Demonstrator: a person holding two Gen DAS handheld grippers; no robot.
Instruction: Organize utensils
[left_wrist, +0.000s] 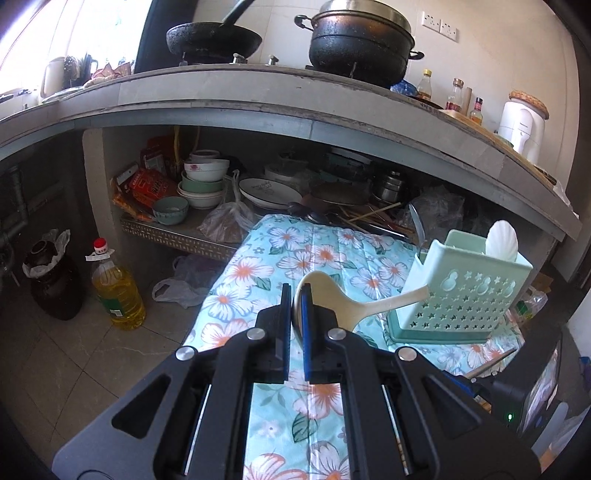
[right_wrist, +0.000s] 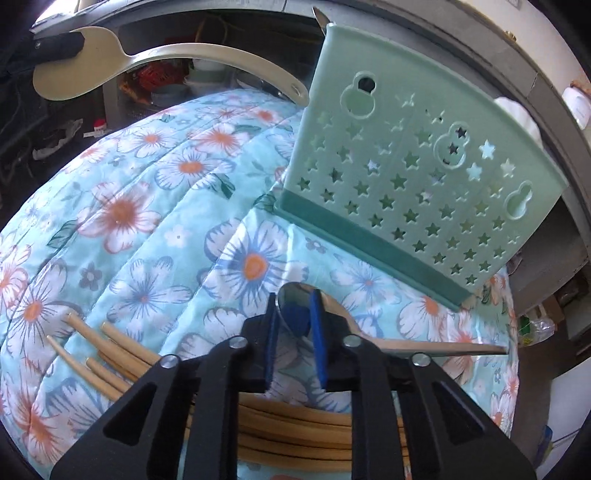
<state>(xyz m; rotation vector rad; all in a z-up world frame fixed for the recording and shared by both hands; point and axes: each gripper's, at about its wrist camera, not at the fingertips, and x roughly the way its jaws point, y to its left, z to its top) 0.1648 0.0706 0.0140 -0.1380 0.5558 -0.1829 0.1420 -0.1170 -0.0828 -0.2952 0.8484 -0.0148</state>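
My left gripper (left_wrist: 294, 295) is shut on the bowl of a cream rice paddle (left_wrist: 343, 301), held above the floral cloth with its handle pointing right, touching the side of the green utensil holder (left_wrist: 469, 291). The paddle shows in the right wrist view (right_wrist: 110, 62), its handle tip near the holder's top corner (right_wrist: 406, 166). My right gripper (right_wrist: 293, 306) is shut on the bowl of a metal spoon (right_wrist: 369, 332), handle pointing right, just above the cloth in front of the holder. A white shell-shaped utensil (left_wrist: 502, 242) stands in the holder.
Several wooden chopsticks (right_wrist: 122, 358) lie on the floral cloth (right_wrist: 155, 206) under my right gripper. Behind the table, a shelf holds bowls (left_wrist: 203, 181), plates and loose chopsticks. An oil bottle (left_wrist: 118, 291) and dark jar (left_wrist: 51, 280) stand on the floor. Pots sit on the counter above.
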